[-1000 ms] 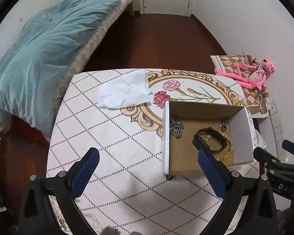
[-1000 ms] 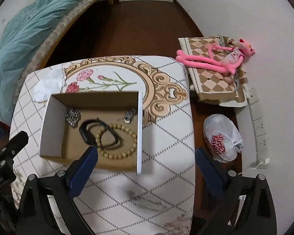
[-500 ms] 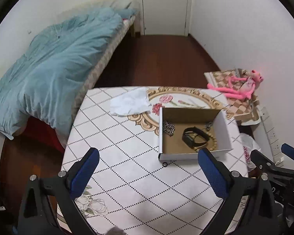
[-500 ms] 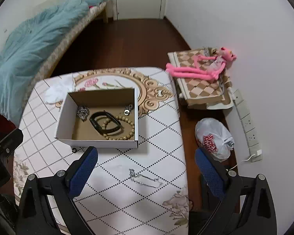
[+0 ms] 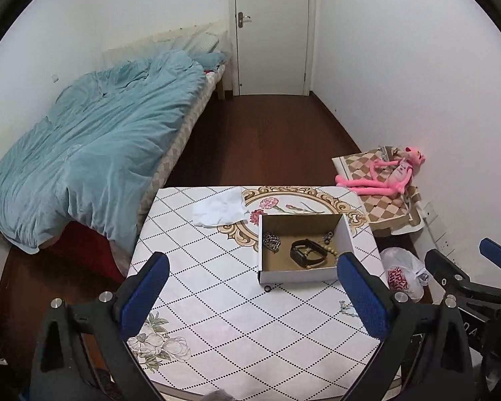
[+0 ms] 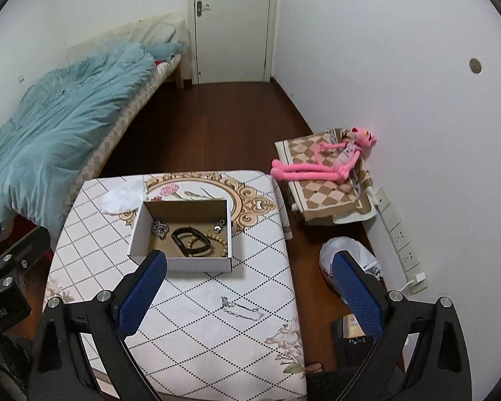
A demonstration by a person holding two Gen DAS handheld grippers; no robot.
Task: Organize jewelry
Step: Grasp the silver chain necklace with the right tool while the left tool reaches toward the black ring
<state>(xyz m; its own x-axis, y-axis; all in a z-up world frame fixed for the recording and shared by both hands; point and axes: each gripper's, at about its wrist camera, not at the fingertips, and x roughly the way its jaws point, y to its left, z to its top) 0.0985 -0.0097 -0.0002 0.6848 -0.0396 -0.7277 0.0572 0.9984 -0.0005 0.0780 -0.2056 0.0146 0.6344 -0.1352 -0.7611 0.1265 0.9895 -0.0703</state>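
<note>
An open cardboard box (image 5: 347, 239) (image 6: 140, 230) sits on the patterned table (image 5: 223, 317) (image 6: 197, 341). Inside lie a black band (image 5: 307, 256) (image 6: 187, 242), a wooden bead bracelet (image 6: 221, 242), a dark chain (image 5: 272, 242) (image 6: 160, 227) and a small silver piece (image 6: 218, 229). A silver necklace (image 6: 242, 310) lies loose on the table in front of the box, and a small dark ring (image 5: 268, 288) rests by the box's front wall. My left gripper (image 5: 254, 295) and right gripper (image 6: 248, 292) are both open and empty, held high and back from the table.
A crumpled white tissue (image 5: 218, 212) (image 6: 123, 197) lies behind the box. A bed with a teal duvet (image 5: 90, 153) stands left. A pink plush toy (image 6: 324, 163) lies on a checked cushion at right, with a white plastic bag (image 6: 349, 260) on the floor by wall sockets.
Both grippers have pulled up and back from the table, so the box looks smaller and the door and walls have come into view. Both stay open and empty.
</note>
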